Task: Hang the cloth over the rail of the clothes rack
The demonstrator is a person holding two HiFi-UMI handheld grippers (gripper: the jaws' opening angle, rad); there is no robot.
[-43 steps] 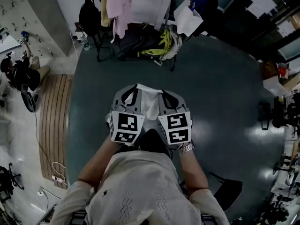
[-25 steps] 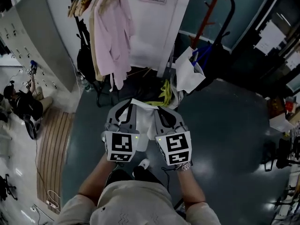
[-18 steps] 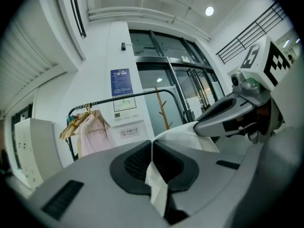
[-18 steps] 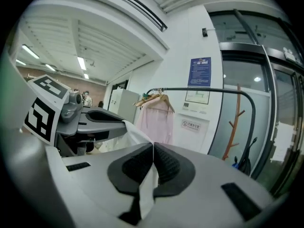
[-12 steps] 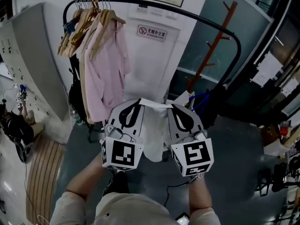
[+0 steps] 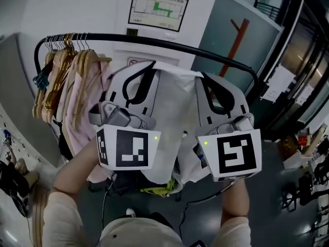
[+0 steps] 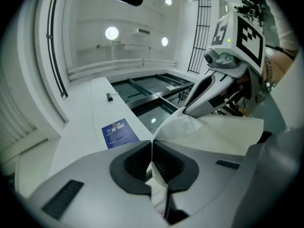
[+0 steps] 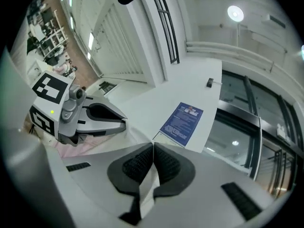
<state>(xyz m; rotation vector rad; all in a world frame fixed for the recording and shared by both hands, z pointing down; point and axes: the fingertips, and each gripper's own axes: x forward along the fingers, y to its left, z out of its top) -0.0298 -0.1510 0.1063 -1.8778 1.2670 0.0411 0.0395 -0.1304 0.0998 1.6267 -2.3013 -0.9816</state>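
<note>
Against a white wall, just below the black curved metal rail [image 6: 154,40] crossing the upper frame, the left gripper [image 7: 152,145] and right gripper [image 8: 153,147] are each clamped on the white fabric cloth [image 6: 174,122] at centre.

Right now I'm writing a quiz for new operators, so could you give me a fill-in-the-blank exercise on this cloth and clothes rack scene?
1. The left gripper and the right gripper are both ____ on the white cloth.
2. The rail of the rack is ____ in colour.
3. In the head view, the pink shirt hangs at the rail's ____ end.
Missing words: shut; black; left.
</note>
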